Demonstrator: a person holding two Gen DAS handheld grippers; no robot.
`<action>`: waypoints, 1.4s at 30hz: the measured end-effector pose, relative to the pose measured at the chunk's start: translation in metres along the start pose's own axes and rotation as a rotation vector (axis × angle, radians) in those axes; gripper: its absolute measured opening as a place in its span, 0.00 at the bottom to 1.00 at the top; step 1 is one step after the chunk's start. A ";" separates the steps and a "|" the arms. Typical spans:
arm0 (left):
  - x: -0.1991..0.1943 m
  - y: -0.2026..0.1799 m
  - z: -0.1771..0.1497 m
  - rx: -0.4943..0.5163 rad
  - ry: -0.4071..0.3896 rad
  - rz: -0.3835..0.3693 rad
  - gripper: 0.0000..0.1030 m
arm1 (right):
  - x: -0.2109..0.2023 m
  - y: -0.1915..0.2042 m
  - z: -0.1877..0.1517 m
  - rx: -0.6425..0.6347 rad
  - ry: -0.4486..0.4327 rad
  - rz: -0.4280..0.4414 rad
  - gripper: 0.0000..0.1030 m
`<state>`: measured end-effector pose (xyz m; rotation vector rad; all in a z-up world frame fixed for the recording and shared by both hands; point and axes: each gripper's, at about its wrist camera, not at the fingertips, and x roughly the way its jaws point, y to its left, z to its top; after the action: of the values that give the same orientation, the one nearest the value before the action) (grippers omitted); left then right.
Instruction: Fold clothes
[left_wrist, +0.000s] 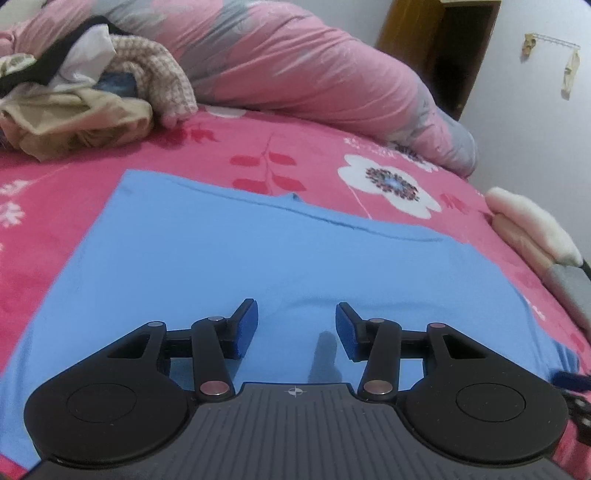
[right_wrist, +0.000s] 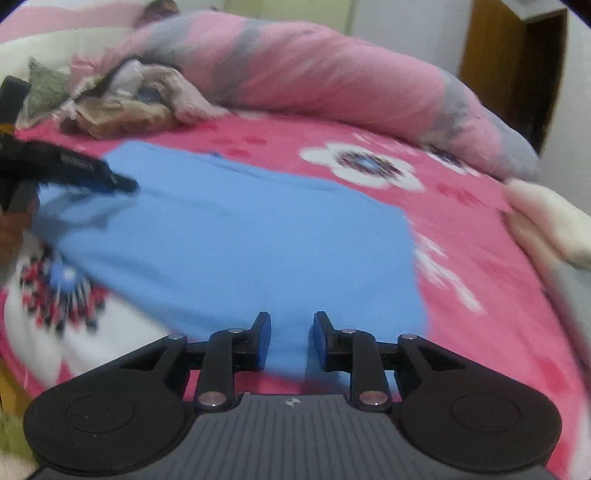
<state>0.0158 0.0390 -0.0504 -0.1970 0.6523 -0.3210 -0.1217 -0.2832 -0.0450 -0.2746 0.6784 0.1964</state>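
A light blue garment (left_wrist: 229, 258) lies spread flat on the pink floral bed sheet (left_wrist: 306, 147). My left gripper (left_wrist: 295, 328) hovers low over the garment's near part. It is open, and between its blue pads I see only the flat cloth below. In the right wrist view the blue garment (right_wrist: 240, 236) fills the middle, blurred. My right gripper (right_wrist: 291, 339) is over the garment's near edge, open with a narrow gap and no cloth pinched between the pads. The left gripper (right_wrist: 118, 182) reaches in from the left over the cloth's far left part.
A heap of unfolded clothes (left_wrist: 74, 92) lies at the back left of the bed. Along the back stretches a rolled pink and grey duvet (left_wrist: 314, 74). Folded cream and grey items (left_wrist: 535, 229) sit at the bed's right edge. A wooden doorway (left_wrist: 443, 48) is behind.
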 end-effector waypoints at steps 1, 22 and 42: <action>-0.005 0.000 0.000 0.005 -0.011 0.003 0.46 | -0.006 -0.003 -0.003 -0.010 0.012 -0.028 0.27; -0.070 -0.019 -0.059 0.160 0.032 -0.047 0.48 | -0.022 0.025 -0.008 0.046 -0.011 0.023 0.27; -0.101 0.023 -0.045 0.011 -0.059 0.037 0.48 | -0.040 -0.055 0.005 0.276 -0.083 -0.092 0.25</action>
<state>-0.0824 0.0921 -0.0354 -0.1834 0.5950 -0.2825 -0.1346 -0.3376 -0.0050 -0.0319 0.6013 0.0249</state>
